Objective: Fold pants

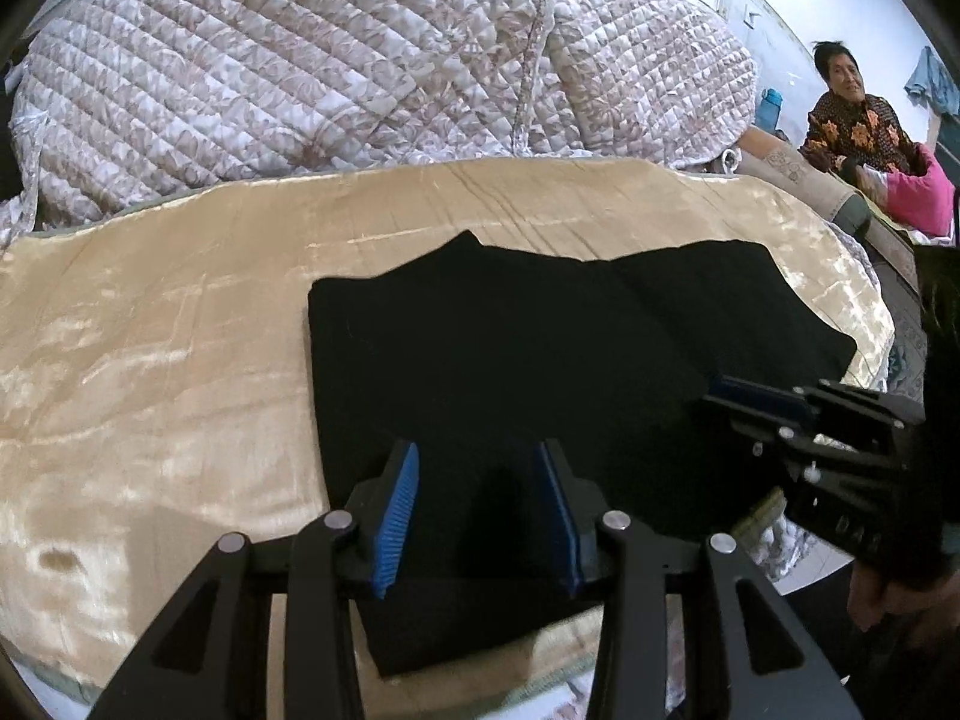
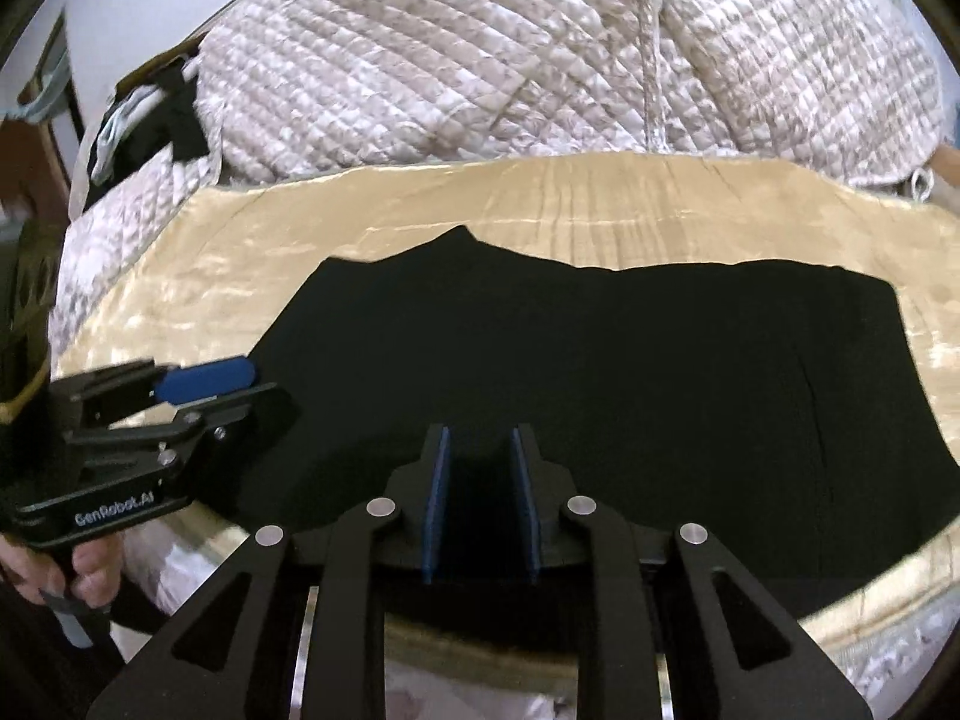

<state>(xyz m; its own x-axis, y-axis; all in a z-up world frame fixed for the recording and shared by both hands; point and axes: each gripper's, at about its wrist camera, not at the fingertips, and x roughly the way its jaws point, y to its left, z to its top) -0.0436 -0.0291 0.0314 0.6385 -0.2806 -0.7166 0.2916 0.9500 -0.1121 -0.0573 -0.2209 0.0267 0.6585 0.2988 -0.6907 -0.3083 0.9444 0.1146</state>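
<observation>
Black pants (image 1: 480, 348) lie folded flat on a shiny gold cloth (image 1: 150, 360), long side running left to right. My left gripper (image 1: 477, 456) hovers over their near left part, blue pads (image 1: 396, 510) apart, nothing pinched. In the right wrist view the pants (image 2: 570, 360) fill the middle, and my right gripper (image 2: 480, 438) stands over their near edge with a narrow gap between its pads; only dark cloth shows beneath. Each gripper shows in the other's view: the right gripper (image 1: 750, 396) at the pants' right end, the left gripper (image 2: 210, 384) at their left end.
A heaped quilted cover (image 1: 360, 60) rises behind the gold cloth (image 2: 600, 198). A seated person (image 1: 852, 120) with a pink bundle (image 1: 918, 192) is at the far right. The bed's front edge (image 2: 870, 612) runs just below the pants. A hand (image 2: 78, 570) grips the left tool.
</observation>
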